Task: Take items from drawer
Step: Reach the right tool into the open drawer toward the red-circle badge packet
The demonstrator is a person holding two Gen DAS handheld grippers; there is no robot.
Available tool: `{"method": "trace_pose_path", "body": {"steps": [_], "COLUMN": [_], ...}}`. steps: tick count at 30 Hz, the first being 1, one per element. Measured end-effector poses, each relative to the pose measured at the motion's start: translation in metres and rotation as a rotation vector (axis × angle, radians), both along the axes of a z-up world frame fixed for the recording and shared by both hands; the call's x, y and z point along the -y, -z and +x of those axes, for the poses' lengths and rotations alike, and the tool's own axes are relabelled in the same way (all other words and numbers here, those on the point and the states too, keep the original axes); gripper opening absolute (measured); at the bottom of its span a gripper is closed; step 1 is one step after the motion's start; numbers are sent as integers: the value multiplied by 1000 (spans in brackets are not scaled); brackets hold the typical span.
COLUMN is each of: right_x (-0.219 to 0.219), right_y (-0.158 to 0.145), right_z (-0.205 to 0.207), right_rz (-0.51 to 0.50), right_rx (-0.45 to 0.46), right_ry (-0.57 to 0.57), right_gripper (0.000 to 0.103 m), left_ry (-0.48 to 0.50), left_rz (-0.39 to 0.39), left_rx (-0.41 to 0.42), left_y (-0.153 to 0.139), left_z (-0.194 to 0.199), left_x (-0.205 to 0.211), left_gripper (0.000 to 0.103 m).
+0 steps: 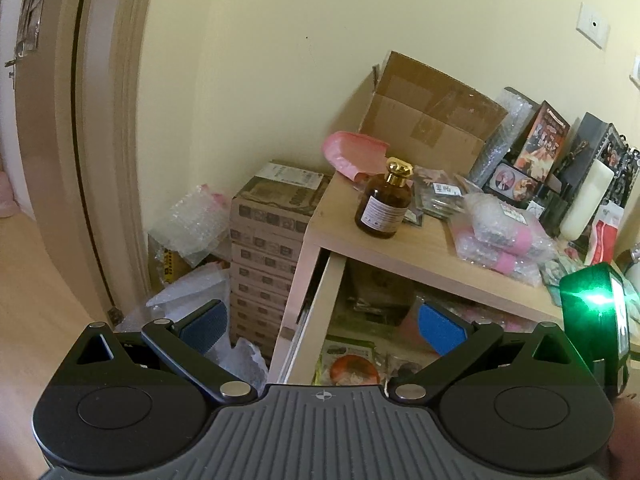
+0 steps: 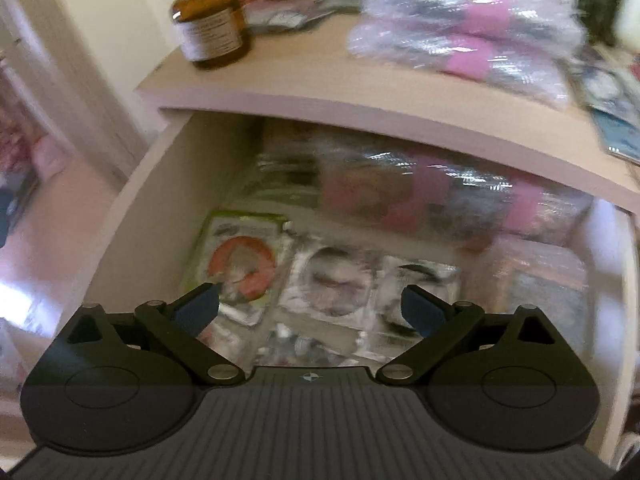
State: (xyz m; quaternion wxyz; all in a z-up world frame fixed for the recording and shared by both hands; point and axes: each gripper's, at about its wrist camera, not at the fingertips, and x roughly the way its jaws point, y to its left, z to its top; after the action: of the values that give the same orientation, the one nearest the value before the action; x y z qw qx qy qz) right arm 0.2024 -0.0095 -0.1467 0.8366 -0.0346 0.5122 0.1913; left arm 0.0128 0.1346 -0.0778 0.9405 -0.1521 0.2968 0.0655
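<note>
The drawer (image 2: 132, 200) under the wooden desktop (image 2: 320, 100) is pulled out and holds several plastic-wrapped items. Among them are a green packet with an orange ring (image 2: 240, 264), clear-sleeved picture cards (image 2: 340, 280) and pink bubble-wrapped bundles (image 2: 440, 196). My right gripper (image 2: 310, 310) hangs open just above the cards, nothing between its blue pads. The right wrist view is motion-blurred. My left gripper (image 1: 322, 330) is open and empty, held back from the drawer's left wall (image 1: 316, 312). The green packet (image 1: 352, 364) shows between its fingers.
On the desktop stand a brown bottle with a gold cap (image 1: 384, 204), pink bubble-wrapped rolls (image 1: 500, 236), a cardboard box (image 1: 432, 120) and framed pictures (image 1: 544, 140). Stacked cartons (image 1: 268, 264) and loose bubble wrap (image 1: 192, 224) fill the floor left of the desk. A door frame (image 1: 100, 140) stands further left.
</note>
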Motion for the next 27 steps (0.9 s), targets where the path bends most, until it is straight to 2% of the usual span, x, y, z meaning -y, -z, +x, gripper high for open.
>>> {"method": "trace_pose_path", "body": {"steps": [6,13,18,24,27], "right_x": [-23,-52,-59,-62,-66], "right_y": [4,17,20,22,26], "right_z": [7,15,22,24,24], "right_rz": [-25,-110,-118,-77,-100], "right_rx": [-9,14,19,38,34], "right_ry": [-145,-409,-495,-610,-634], "right_gripper": [94,92,91,91,91], "left_ry": [6,19,22,32,33], "left_rz": [-8,-14,-22,-30,-33], "left_rx": [-8,-8,-18,-21,-22], "left_y": [2,1,2,4,5], "left_z": [2,1,2,1,0], "left_x": [-7,-13,-14,-12,-12], "left_gripper": [103,103,103,103,103]}}
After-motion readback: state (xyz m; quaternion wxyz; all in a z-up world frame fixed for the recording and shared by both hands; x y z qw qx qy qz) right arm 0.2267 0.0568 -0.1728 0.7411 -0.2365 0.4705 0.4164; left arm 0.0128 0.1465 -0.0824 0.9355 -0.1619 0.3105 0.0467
